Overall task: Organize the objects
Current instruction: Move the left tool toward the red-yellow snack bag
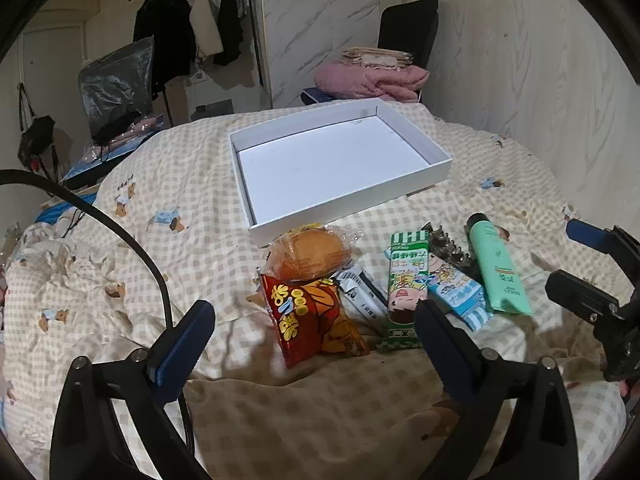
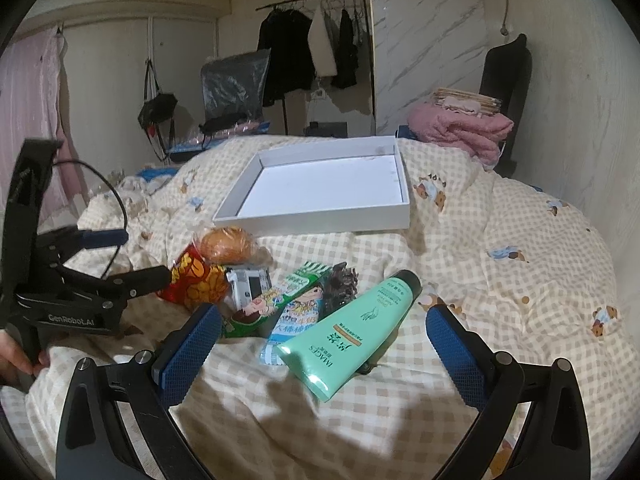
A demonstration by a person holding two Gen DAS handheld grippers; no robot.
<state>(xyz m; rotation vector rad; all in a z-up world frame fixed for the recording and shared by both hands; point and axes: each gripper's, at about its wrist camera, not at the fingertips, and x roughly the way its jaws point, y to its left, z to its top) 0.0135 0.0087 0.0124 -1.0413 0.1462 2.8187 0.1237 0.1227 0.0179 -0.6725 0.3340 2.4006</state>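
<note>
An empty white box (image 1: 340, 196) (image 2: 316, 220) lies on the checked bedspread. In front of it sits a pile: a wrapped bun (image 1: 316, 252) (image 2: 226, 246), a red snack bag (image 1: 308, 320) (image 2: 192, 284), a small white packet (image 1: 362, 294) (image 2: 250, 286), a green carton (image 1: 406, 284) (image 2: 280, 300), a blue-white pack (image 1: 460, 296) (image 2: 292, 320), a dark hair clip (image 1: 452, 252) (image 2: 340, 280) and a green tube (image 1: 496, 268) (image 2: 356, 332). My left gripper (image 1: 314, 344) is open before the snack bag. My right gripper (image 2: 324, 348) is open around the tube's crimped end, above the bed.
A pink blanket (image 1: 372, 80) (image 2: 460, 128) lies on a black chair behind the bed. A clothes rack (image 1: 192, 28) (image 2: 312, 48) stands at the back. A black cable (image 1: 120, 232) runs over the bedspread at left. Each gripper shows in the other's view, left (image 2: 132, 256) and right (image 1: 576, 256).
</note>
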